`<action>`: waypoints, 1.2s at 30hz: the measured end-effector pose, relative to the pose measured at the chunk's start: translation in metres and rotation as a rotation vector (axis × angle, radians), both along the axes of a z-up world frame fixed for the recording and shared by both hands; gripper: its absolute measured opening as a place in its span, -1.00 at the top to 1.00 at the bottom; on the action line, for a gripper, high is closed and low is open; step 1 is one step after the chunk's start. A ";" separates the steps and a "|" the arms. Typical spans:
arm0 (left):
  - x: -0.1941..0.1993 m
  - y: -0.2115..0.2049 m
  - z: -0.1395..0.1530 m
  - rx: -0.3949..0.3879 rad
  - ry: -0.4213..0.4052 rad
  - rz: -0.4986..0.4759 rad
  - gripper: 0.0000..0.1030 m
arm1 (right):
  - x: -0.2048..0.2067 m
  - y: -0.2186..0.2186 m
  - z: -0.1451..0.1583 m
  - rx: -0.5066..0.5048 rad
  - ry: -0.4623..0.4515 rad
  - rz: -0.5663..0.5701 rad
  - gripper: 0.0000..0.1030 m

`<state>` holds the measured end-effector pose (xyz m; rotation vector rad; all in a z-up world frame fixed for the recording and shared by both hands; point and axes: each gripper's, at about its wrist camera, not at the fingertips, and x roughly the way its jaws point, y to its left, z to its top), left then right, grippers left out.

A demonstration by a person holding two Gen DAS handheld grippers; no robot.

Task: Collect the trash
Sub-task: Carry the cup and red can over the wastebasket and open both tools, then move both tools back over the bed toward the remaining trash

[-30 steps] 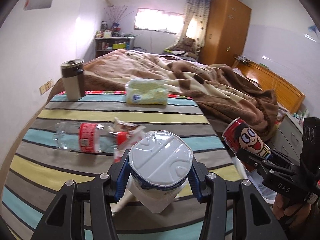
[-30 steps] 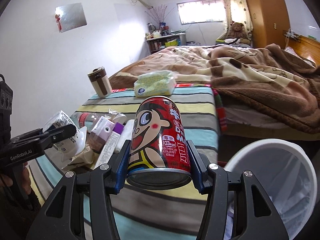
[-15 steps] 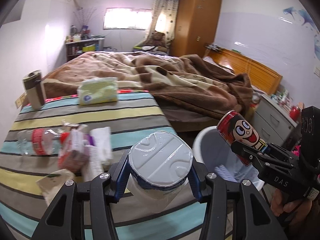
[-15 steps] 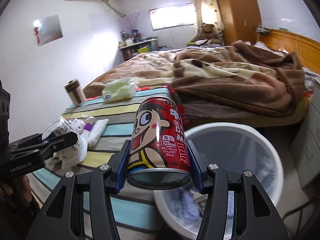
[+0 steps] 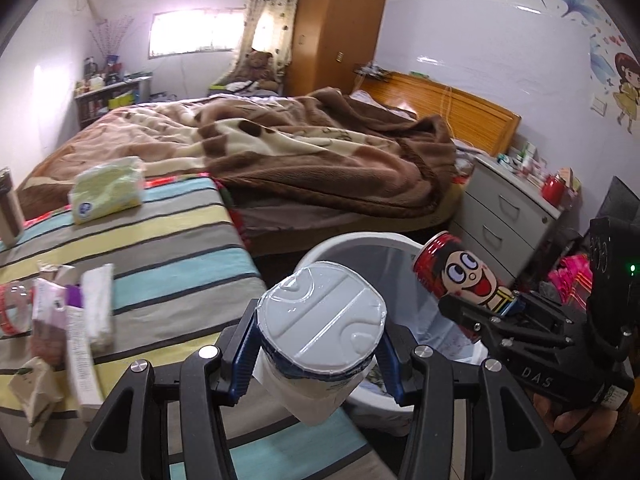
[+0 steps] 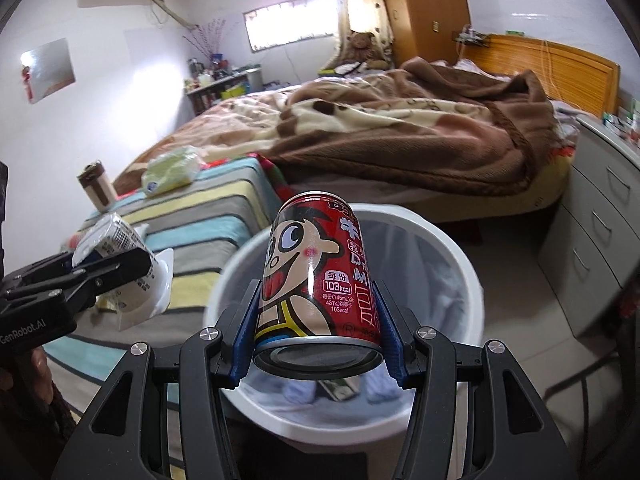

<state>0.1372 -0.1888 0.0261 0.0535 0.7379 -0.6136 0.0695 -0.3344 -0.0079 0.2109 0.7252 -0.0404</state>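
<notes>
My left gripper is shut on a white plastic cup with a foil lid, held at the near edge of the white trash bin. My right gripper is shut on a red cartoon drink can, held over the bin's opening. The can also shows in the left wrist view, and the cup in the right wrist view. More trash lies on the striped table: wrappers, a crumpled paper and a clear bottle.
A green tissue pack and a brown-white tumbler stand at the table's far end. A bed with a brown blanket lies beyond. A grey drawer unit stands right of the bin.
Both grippers have swung right, away from the table, carrying the cup and the can. The can is now over the bin and the cup at the bin's edge.
</notes>
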 end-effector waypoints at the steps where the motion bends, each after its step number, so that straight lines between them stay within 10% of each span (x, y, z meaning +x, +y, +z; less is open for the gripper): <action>1: 0.001 -0.006 -0.003 0.002 0.007 -0.012 -0.01 | 0.000 -0.002 -0.003 -0.004 0.008 -0.007 -0.05; 18: 0.007 -0.059 -0.041 0.045 0.094 -0.117 -0.01 | 0.001 -0.022 -0.034 -0.021 0.159 -0.058 -0.06; 36: 0.004 -0.036 -0.032 0.030 0.072 -0.080 -0.20 | -0.003 -0.014 -0.021 -0.010 0.101 -0.081 -0.31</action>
